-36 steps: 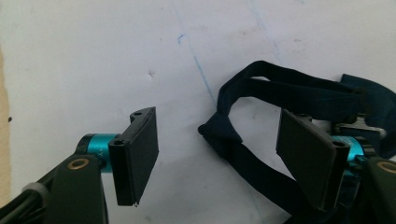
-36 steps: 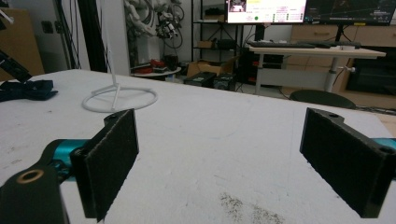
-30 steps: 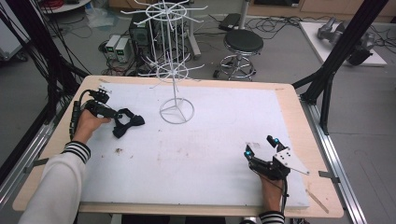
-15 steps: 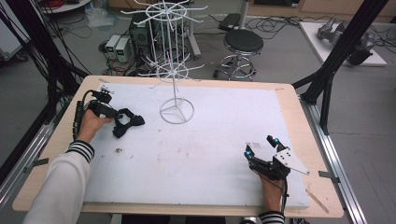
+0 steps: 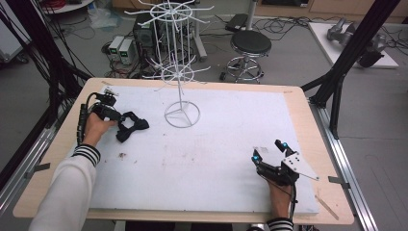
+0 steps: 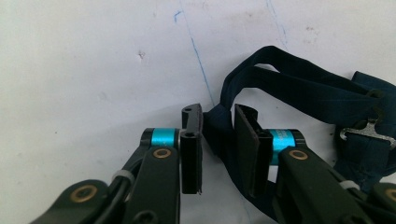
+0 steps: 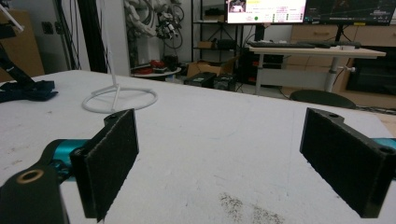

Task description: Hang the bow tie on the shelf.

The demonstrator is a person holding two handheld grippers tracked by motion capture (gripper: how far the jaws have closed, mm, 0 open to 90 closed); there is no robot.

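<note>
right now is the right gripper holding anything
No, the right gripper stands wide open over the bare white table, with nothing between its pads.

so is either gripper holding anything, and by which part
The left gripper pinches the dark blue strap at a folded loop end. The right gripper is open, holding nothing.

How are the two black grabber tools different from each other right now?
The left gripper has its jaws nearly closed on a dark blue strap; the right gripper has its jaws spread wide with nothing between them. In the high view, the left gripper is at the far left of the white mat, the right gripper near the front right. Both are black with blue rings, each held by one hand.
</note>
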